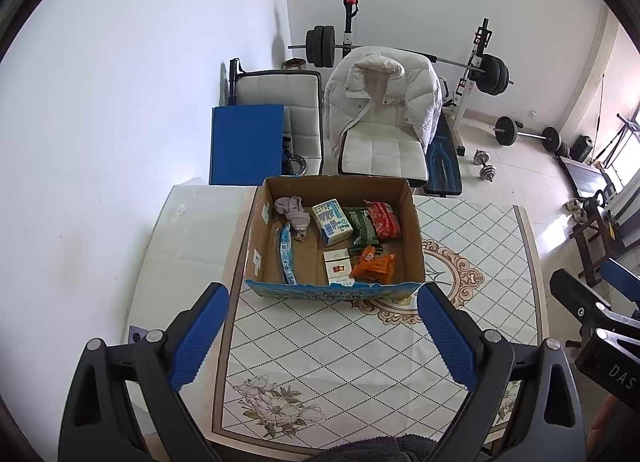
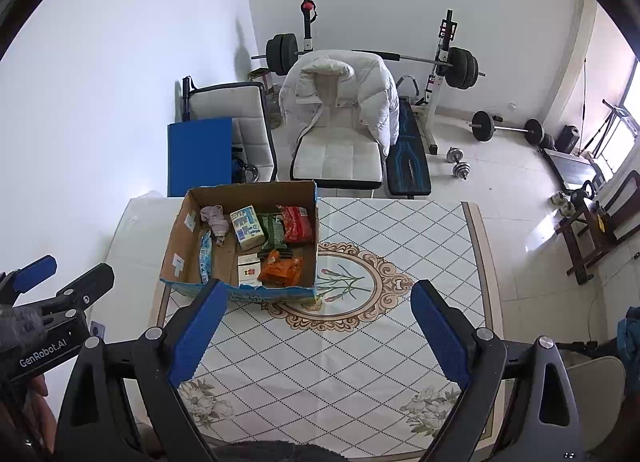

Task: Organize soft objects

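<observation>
An open cardboard box (image 1: pixel 414 230) (image 2: pixel 176 246) stands on the patterned table (image 1: pixel 320 362) (image 2: pixel 340 362). Inside lie a grey sock bundle (image 1: pixel 294 216) (image 2: pixel 216 219), a blue-white tissue pack (image 1: pixel 331 221) (image 2: pixel 247 228), a green packet (image 1: pixel 362 227) (image 2: pixel 273 231), a red packet (image 1: pixel 383 219) (image 2: pixel 296 224), an orange packet (image 1: pixel 374 265) (image 2: pixel 281 271), a white-red pack (image 1: pixel 338 267) (image 2: pixel 248 269) and a long blue-white packet (image 1: pixel 286 252) (image 2: pixel 205 256). My left gripper (image 1: pixel 322 336) is open and empty, just in front of the box. My right gripper (image 2: pixel 318 332) is open and empty, in front of the box and to its right.
Behind the table stand two white chairs, one draped with a white puffy jacket (image 1: pixel 380 94) (image 2: pixel 336 94), and a blue board (image 1: pixel 246 144) (image 2: pixel 199 156). A barbell rack (image 1: pixel 480 62) (image 2: pixel 444 58) and dumbbells (image 1: pixel 486 166) (image 2: pixel 458 162) are on the floor beyond. A white wall is on the left.
</observation>
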A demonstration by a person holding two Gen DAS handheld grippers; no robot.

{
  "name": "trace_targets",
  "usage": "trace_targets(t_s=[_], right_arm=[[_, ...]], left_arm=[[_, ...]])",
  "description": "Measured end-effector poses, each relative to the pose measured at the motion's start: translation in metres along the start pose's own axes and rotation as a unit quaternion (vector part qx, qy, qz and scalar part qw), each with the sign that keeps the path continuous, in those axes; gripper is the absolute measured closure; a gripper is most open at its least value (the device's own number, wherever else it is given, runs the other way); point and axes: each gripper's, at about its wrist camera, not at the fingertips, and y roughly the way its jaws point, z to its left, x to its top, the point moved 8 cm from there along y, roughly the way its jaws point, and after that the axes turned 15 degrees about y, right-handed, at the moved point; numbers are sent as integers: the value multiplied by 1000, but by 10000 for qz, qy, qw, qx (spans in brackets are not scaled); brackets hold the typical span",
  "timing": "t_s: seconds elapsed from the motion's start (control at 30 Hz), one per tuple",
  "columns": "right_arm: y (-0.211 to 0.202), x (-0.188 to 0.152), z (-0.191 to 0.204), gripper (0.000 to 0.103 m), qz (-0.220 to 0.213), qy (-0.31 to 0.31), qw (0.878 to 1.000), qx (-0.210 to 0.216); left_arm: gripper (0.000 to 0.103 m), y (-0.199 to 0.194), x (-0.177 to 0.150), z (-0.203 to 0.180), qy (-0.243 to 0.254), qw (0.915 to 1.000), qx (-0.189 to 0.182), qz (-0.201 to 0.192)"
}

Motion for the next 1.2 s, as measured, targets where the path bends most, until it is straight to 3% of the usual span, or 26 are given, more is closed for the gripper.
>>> trace_targets(t_s=[1.2], right_arm=[[-1, -5, 5, 8, 19, 28, 10000, 39]], left_arm=[[6, -1, 1, -1, 45, 10000, -55, -18]])
